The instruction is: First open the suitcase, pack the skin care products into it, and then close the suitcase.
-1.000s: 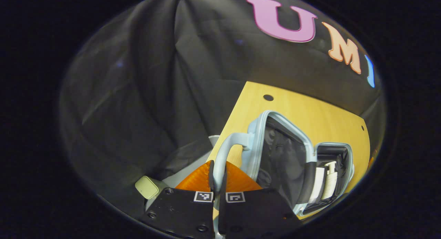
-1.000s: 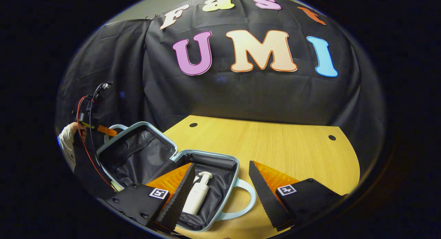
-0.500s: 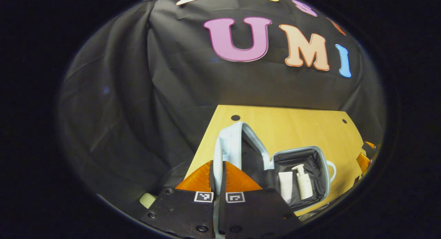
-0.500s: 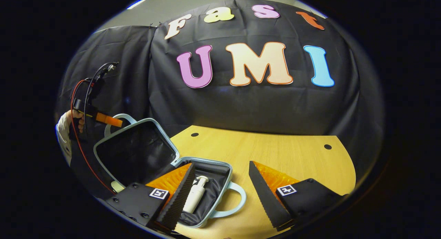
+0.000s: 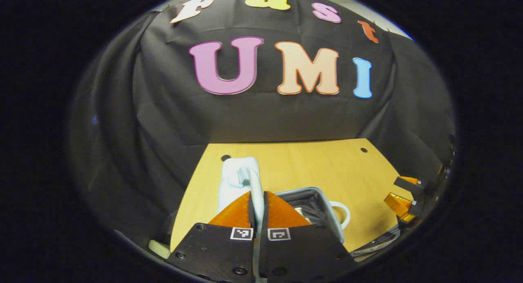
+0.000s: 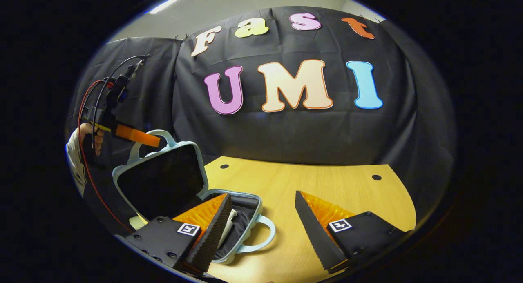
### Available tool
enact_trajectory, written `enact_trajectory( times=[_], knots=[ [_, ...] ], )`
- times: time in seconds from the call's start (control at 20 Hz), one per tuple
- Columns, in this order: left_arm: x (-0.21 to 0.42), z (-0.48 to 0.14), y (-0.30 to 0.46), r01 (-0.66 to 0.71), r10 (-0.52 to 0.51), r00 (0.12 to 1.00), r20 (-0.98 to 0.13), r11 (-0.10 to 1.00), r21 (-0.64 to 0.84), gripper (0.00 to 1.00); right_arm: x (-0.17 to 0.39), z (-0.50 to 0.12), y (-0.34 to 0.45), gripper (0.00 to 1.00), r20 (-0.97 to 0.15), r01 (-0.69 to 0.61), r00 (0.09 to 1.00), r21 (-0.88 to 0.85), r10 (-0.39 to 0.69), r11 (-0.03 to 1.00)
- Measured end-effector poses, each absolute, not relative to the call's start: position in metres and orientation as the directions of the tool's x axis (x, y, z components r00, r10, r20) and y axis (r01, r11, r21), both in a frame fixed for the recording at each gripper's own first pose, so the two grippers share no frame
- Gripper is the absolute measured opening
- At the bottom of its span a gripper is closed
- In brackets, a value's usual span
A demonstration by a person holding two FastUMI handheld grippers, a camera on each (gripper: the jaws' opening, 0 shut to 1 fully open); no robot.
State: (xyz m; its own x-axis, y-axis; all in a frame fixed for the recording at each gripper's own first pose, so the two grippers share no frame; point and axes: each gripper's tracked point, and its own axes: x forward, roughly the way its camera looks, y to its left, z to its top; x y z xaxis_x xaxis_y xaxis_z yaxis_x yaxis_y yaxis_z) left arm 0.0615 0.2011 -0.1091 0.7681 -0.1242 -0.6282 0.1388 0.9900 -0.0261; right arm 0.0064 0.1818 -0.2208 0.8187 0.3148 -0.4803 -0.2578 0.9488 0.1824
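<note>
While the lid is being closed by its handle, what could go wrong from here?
1. The left tool pinches only the thin lid handle; the handle may slip out, and the half-raised lid could drop or fall back open.
2. The pump bottle lies loose in the suitcase base; if it sits high, the lid may not shut fully.
3. The right tool hangs open near the base and could get in the lid's way.

Bottle (image 6: 227, 230) in suitcase (image 6: 163, 181) (mostly behind right tool's finger (image 6: 206, 230)).
</note>
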Motion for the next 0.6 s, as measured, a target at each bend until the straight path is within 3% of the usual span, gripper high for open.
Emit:
enact_trajectory(
  times=[0.35, 0.6],
  knots=[
    [0.064, -0.131, 0.108, 0.268, -0.303, 0.713, -0.633, 0.951, -0.154, 0.0, 0.001, -0.217, 0.141, 0.98, -0.486, -0.206, 0.832, 0.176, 0.267, 0.963],
    [0.059, -0.162, 0.056, 0.324, -0.356, 0.643, -0.678, 0.929, -0.18, 0.0, 0.001, -0.216, 0.109, 0.98, -0.487, -0.167, 0.843, 0.166, 0.228, 0.972]
  ],
)
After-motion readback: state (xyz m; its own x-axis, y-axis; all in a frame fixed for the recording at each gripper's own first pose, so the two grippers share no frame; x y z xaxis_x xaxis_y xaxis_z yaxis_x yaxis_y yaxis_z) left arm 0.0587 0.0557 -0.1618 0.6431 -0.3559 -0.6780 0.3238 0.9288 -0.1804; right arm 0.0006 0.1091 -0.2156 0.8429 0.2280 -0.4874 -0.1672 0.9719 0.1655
